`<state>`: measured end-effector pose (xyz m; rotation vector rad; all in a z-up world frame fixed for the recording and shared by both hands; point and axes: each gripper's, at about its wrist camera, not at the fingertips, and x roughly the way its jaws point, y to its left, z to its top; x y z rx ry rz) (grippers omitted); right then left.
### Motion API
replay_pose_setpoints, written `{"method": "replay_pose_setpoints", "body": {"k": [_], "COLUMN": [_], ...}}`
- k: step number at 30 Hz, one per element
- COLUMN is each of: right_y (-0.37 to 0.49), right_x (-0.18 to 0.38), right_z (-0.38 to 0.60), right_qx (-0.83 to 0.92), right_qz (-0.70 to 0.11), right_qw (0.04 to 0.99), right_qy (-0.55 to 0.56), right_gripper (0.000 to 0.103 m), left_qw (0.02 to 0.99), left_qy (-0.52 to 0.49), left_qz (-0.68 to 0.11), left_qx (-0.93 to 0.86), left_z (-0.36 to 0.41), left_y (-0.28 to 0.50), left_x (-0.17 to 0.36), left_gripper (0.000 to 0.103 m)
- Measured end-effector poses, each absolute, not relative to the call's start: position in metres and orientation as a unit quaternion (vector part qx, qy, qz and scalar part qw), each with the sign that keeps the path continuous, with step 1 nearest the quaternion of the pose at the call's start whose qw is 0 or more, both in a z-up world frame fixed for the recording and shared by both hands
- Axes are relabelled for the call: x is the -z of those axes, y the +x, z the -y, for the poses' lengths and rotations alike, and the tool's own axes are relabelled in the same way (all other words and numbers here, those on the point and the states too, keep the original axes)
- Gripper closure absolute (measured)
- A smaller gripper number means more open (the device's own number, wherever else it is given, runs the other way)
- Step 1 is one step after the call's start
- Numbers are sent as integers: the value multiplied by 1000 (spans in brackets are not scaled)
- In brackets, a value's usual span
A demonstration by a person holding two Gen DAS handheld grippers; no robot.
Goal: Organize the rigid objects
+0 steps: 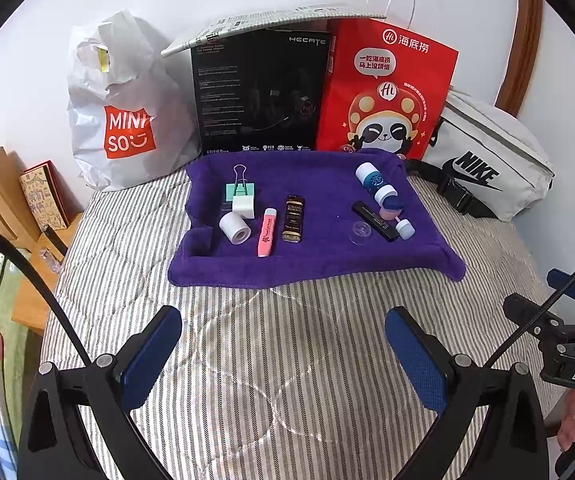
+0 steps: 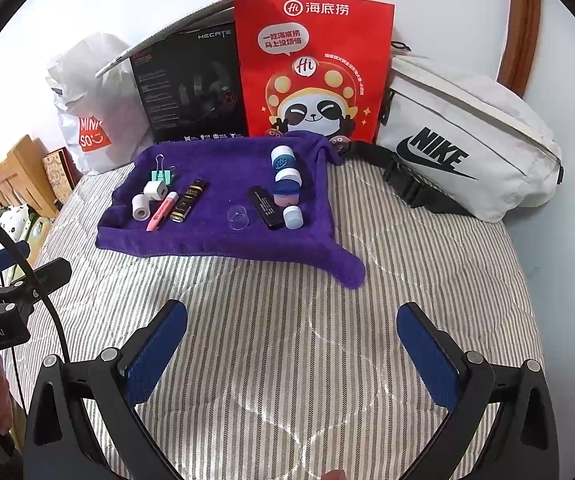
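A purple towel [image 1: 319, 256] [image 2: 215, 242] lies on the striped bed. On it lie a green binder clip [image 1: 239, 184], a white cube [image 1: 244, 205], a white tape roll [image 1: 234, 227], a pink marker [image 1: 266, 232] [image 2: 162, 210], a dark gold-lettered bottle [image 1: 293, 218] [image 2: 188, 201], a clear round lid [image 1: 361, 232] [image 2: 238, 217], a black stick [image 1: 375, 221] [image 2: 265, 206] and blue-white containers [image 1: 375, 181] [image 2: 285, 172]. My left gripper [image 1: 283, 334] and right gripper [image 2: 293, 330] are open and empty, hovering over the bed short of the towel.
Behind the towel stand a white Miniso bag [image 1: 123, 120], a black Hecate box [image 1: 259, 92], and a red paper bag [image 1: 387, 88] [image 2: 315, 68]. A white Nike pouch [image 1: 487, 160] [image 2: 463, 136] lies right. A wooden bedside shelf [image 1: 3, 200] stands left.
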<state>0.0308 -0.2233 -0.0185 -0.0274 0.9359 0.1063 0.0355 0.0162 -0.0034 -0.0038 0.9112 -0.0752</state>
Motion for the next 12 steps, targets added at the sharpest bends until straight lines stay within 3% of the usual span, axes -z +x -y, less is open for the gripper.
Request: {"method": "replay_pose_setpoints", "body": {"k": [12], "right_y": [34], "right_x": [22], "right_z": [220], "right_qx": [-52], "right_qz": [-456], "right_qw": [888], "right_qy": [-16], "right_gripper": [0], "left_qw": [897], "left_qy": [-1], "left_qz": [-440], "left_qx": [36], "left_z": [-21], "left_y": [43], "left_x": [8], "left_gripper": [0]}}
